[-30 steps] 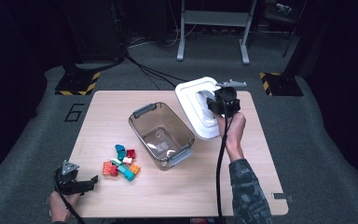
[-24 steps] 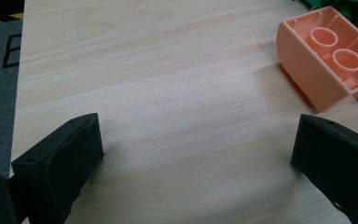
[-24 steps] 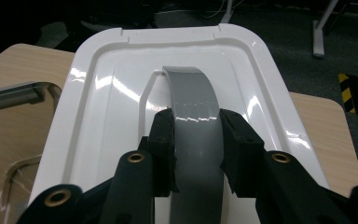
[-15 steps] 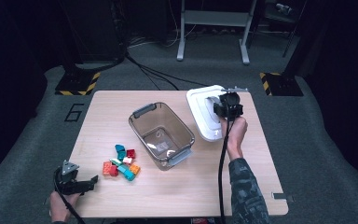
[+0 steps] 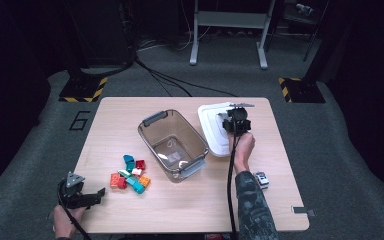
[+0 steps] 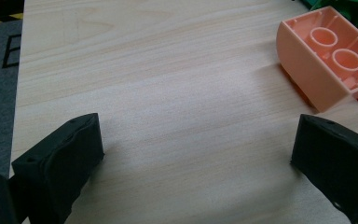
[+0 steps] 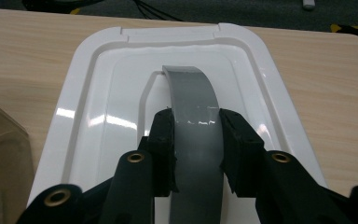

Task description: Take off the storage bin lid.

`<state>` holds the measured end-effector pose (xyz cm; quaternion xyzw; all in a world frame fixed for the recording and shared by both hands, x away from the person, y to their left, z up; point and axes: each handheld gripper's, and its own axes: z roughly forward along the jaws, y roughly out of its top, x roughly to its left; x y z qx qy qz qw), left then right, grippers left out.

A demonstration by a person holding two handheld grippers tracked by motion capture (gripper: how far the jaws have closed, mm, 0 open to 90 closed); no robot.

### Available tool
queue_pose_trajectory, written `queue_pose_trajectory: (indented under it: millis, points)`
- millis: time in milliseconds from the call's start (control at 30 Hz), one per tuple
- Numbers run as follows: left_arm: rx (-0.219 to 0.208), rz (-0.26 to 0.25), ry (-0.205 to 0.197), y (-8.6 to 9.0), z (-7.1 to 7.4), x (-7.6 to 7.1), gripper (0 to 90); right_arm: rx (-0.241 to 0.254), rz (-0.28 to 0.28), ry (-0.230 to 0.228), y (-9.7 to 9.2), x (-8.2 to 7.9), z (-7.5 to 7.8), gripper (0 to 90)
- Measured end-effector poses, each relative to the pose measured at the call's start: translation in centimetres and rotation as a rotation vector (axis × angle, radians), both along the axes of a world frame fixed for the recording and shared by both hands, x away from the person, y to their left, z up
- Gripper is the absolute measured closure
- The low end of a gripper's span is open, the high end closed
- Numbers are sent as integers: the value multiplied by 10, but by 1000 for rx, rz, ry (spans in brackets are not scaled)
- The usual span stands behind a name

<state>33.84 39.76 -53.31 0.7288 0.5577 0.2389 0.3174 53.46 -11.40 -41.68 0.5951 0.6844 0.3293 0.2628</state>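
The lid (image 7: 121, 116) is glossy white plastic, rectangular with rounded corners, a raised rim and stepped inner panels that catch the light. A grey arched handle (image 7: 193, 107) runs along its middle. In the high view the lid (image 5: 212, 127) lies flat on the table (image 5: 280, 165) at its far right, just beside the clear bin (image 5: 172, 145). The right gripper (image 7: 196, 135) is clamped on the handle, 1 black pad pressed to each side. The left gripper (image 6: 196, 154) rests at the near left corner, jaws wide apart over bare wood, with a peach brick (image 6: 324, 60) just ahead of it.
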Motion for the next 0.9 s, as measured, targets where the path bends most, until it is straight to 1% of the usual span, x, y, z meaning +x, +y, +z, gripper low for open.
queue_pose_trajectory:
  millis: [100,167,233,333,367,400,467,567,600,633,667,733,800,900]
  points:
    - [0,0,0,0,0,0,15,1,-14,15,5,2,-11,673]
    - [0,0,1,0,0,0,15,-14,-27,20,6,3,-17,673]
    - [0,0,1,0,0,0,15,-19,-38,26,6,4,-24,673]
    - [0,0,1,0,0,0,15,-18,-47,41,8,5,-32,672]
    - [0,0,1,0,0,0,15,-24,-40,41,8,5,-34,672]
    - [1,0,1,0,0,0,15,-31,-50,44,9,5,-36,672]
    - [0,0,1,0,0,0,16,-54,-39,58,10,6,-41,672]
    - [0,0,1,0,0,0,16,-49,-43,77,8,7,-46,671]
    - [0,0,1,0,0,0,16,-43,-50,82,6,8,-48,672]
    - [0,0,1,0,0,0,16,-19,-64,86,4,8,-50,672]
    - [0,0,1,0,0,0,16,-16,-66,88,4,8,-51,671]
    - [0,0,1,0,0,0,16,-6,-70,108,2,8,-55,669]
    - [0,0,1,0,0,0,16,-16,-66,118,1,8,-58,667]
    - [0,0,1,0,0,0,16,-4,-48,132,-2,7,-60,646]
